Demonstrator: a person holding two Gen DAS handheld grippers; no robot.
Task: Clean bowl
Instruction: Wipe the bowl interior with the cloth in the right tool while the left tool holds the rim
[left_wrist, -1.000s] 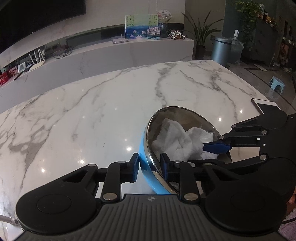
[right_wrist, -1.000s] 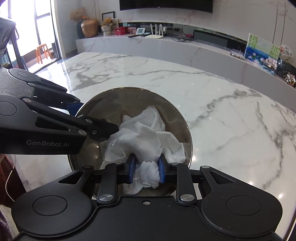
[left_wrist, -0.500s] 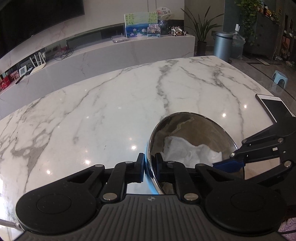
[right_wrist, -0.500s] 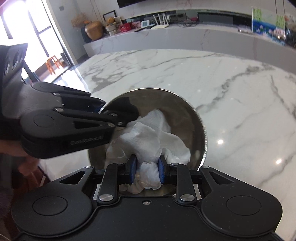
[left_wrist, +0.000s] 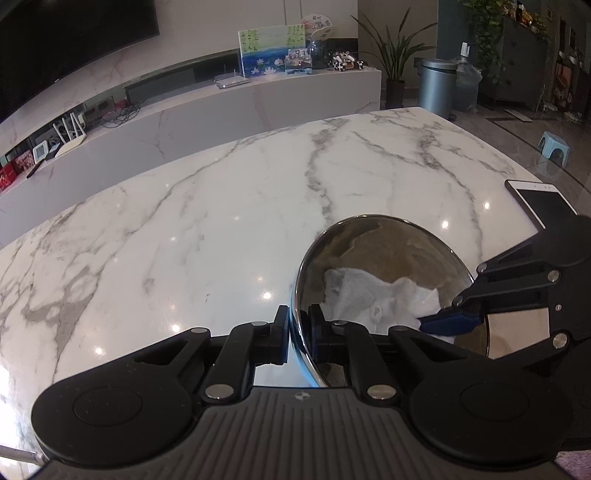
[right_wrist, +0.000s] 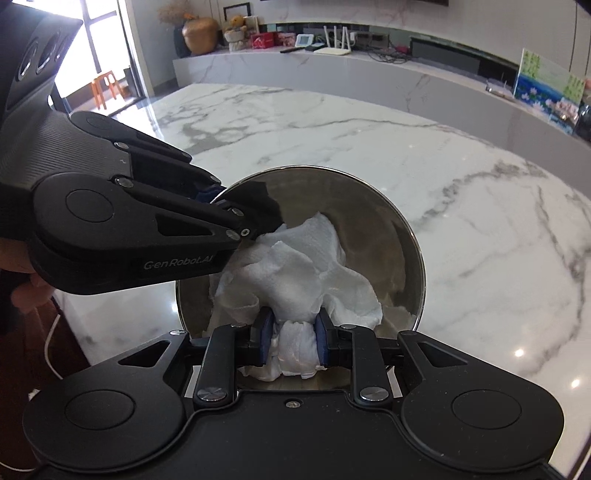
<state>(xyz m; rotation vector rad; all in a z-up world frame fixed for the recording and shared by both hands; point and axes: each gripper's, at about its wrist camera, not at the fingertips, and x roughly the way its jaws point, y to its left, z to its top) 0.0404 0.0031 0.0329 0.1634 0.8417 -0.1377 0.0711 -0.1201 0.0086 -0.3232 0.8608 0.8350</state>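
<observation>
Left claw (left_wrist: 298, 329) pinches the bowl (right_wrist: 402, 236) rim, right claw (right_wrist: 291, 336) pinches the towel (right_wrist: 295, 266); hard wiping could twist the slick rim free — the bowl skids off the worktop (left_wrist: 184, 229).

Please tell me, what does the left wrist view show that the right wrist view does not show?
Only the left wrist view shows the phone on the table, the bin, the plant and the small blue stool. Only the right wrist view shows the window, the gold vase and the orange stool. Both show the bowl, the paper towel inside it, the left gripper shut on the bowl's rim, the right gripper shut on the towel, the marble table and the painting.
</observation>
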